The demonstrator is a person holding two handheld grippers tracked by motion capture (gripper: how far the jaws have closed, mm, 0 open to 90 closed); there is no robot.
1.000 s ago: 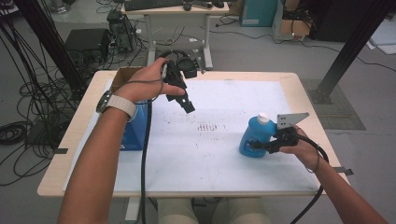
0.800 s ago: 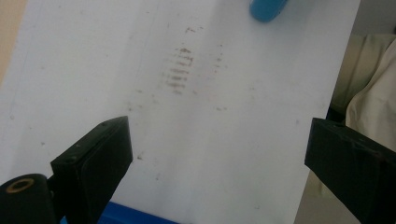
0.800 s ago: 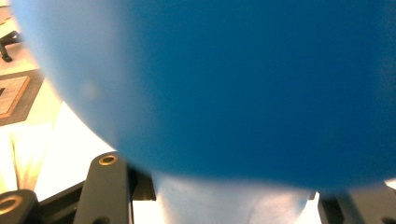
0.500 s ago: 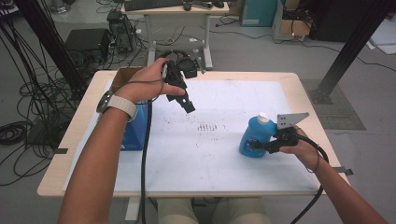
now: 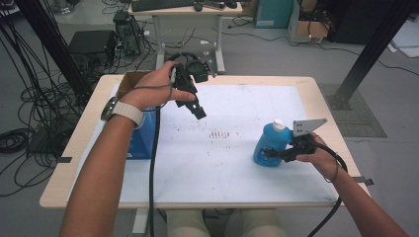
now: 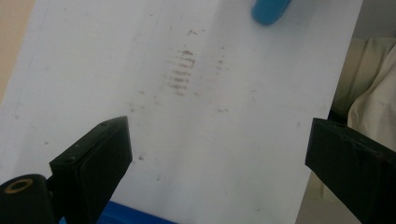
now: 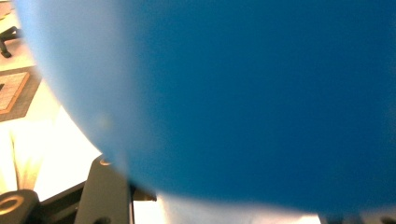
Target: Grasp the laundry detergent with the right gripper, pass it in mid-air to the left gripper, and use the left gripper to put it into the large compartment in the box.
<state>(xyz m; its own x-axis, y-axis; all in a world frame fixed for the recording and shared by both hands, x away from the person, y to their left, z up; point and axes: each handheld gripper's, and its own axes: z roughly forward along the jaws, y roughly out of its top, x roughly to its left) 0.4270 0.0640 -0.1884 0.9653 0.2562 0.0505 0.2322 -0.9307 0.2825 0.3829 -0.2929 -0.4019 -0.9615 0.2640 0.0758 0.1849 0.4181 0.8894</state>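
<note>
Far left, a blue box (image 5: 143, 138) sits on the white sheet (image 5: 227, 163) at the table's (image 5: 74, 163) left edge, a cardboard box (image 5: 129, 81) beyond it. My left gripper (image 5: 198, 111) hovers above the far-left part of the sheet, jaws spread wide with nothing between them. Faint dark smudges (image 5: 221, 134) mark the middle of the sheet. On the near right, my right gripper (image 5: 271, 153) is clamped on the blue bottle (image 5: 270, 145), which stands upright on the sheet with its white cap (image 5: 279, 124) on top.

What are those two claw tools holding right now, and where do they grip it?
The right gripper is shut on the blue bottle, clamping its lower body while it stands on the table. The left gripper hangs open above the table, holding nothing.
</note>
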